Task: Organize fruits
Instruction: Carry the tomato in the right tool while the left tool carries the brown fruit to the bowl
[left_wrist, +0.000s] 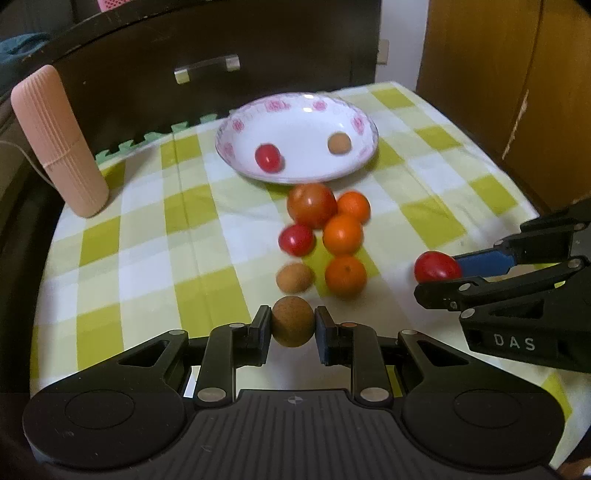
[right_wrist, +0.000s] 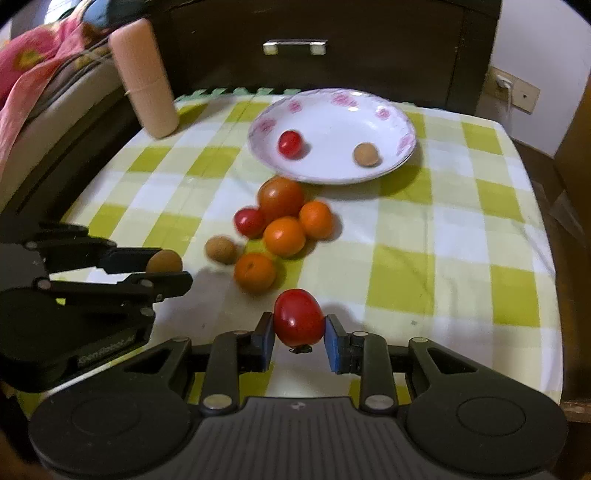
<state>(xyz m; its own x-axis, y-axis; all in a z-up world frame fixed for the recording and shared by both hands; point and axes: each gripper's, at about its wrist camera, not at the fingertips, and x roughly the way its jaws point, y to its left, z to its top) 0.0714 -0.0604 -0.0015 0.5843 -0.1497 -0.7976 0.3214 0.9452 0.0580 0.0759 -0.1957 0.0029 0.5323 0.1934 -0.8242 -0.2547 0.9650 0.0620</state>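
White plate (left_wrist: 354, 110) with pink floral rim sits at the far side of the green-and-white checked tablecloth (left_wrist: 147, 258). Inside it: one small red tomato (left_wrist: 267, 157) on the left, one brown longan-like fruit (left_wrist: 339, 143) on the right, well apart from each other.

Left gripper (left_wrist: 293, 326): narrow gap, pads clamped on a round brown fruit (left_wrist: 293, 321) held between both fingertips. Roughly spherical, no clear long axis. In the right wrist view the same gripper (right_wrist: 166, 267) shows from the side with the brown fruit (right_wrist: 164, 261) at its tips.

Right gripper (right_wrist: 299, 334): narrow-to-mid gap, blue pads pinching an oval red tomato (right_wrist: 298, 317). Long axis runs roughly fore-aft along the fingers, dark stem end towards the camera. In the left wrist view it (left_wrist: 439, 275) enters from the right edge, tomato (left_wrist: 437, 266) at the tips.

Loose pile on the cloth just in front of the plate: large tomato (left_wrist: 312, 205) nearest the plate rim, three oranges (left_wrist: 341, 234) packed touching beside and below it, a small red tomato (left_wrist: 296, 240) on the left of the cluster, another brown fruit (left_wrist: 294, 277) just beside the nearest orange (left_wrist: 345, 276).

Ribbed pink cylinder (left_wrist: 59, 142) stands tilted at the far-left corner. Dark drawer front with metal handle (left_wrist: 207, 68) behind the table.
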